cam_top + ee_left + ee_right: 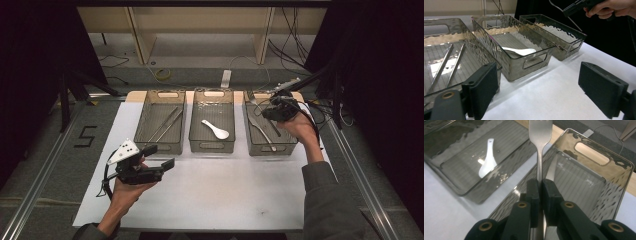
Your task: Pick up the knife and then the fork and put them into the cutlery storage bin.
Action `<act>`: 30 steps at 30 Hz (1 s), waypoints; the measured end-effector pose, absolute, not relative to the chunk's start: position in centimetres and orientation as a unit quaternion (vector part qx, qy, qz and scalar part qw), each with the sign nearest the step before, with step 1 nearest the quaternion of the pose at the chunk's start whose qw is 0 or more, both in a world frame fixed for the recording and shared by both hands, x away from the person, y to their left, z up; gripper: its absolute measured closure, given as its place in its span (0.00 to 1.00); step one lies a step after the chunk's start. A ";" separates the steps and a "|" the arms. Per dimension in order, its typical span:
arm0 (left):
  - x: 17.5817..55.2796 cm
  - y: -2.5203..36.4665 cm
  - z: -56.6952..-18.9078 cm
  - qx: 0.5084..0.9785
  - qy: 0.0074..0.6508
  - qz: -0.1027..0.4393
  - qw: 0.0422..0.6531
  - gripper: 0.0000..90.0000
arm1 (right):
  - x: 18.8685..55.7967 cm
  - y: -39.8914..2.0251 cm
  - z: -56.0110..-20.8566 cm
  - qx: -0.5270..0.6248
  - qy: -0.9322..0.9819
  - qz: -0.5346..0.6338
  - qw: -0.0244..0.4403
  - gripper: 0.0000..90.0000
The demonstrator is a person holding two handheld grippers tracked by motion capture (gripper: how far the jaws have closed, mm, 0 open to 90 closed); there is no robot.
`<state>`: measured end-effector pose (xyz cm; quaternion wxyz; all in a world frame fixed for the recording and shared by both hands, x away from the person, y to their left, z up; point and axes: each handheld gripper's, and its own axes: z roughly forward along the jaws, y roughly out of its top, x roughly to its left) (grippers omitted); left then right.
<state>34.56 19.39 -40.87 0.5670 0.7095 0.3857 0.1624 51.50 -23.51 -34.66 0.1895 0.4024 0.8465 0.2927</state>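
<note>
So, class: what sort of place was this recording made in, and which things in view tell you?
Probably a lab or test bench, not a kitchen. Black curtains close it in, loose cables trail over the floor, and a floor mark reads "5". Three clear bins sit in a row on white sheet, cutlery sorted inside.

The left gripper [159, 156] is held low with jaws wide apart; the right gripper [540, 186] is raised, jaws clamped together.
</note>
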 end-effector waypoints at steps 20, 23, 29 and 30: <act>34.6 19.4 -40.9 0.710 0.384 0.162 0.567 0.17 | 53.3 -24.8 -37.2 0.443 0.834 0.270 0.186 0.94; 34.6 19.4 -40.9 0.712 0.382 0.163 0.566 0.17 | 53.4 -25.0 -37.8 0.449 0.833 0.268 0.182 0.94; 34.6 19.4 -40.9 0.713 0.382 0.163 0.565 0.17 | 53.5 -25.1 -38.7 0.456 0.832 0.263 0.174 0.94; 34.6 19.4 -40.9 0.712 0.382 0.163 0.566 0.17 | 53.5 -25.1 -38.8 0.456 0.832 0.263 0.174 0.94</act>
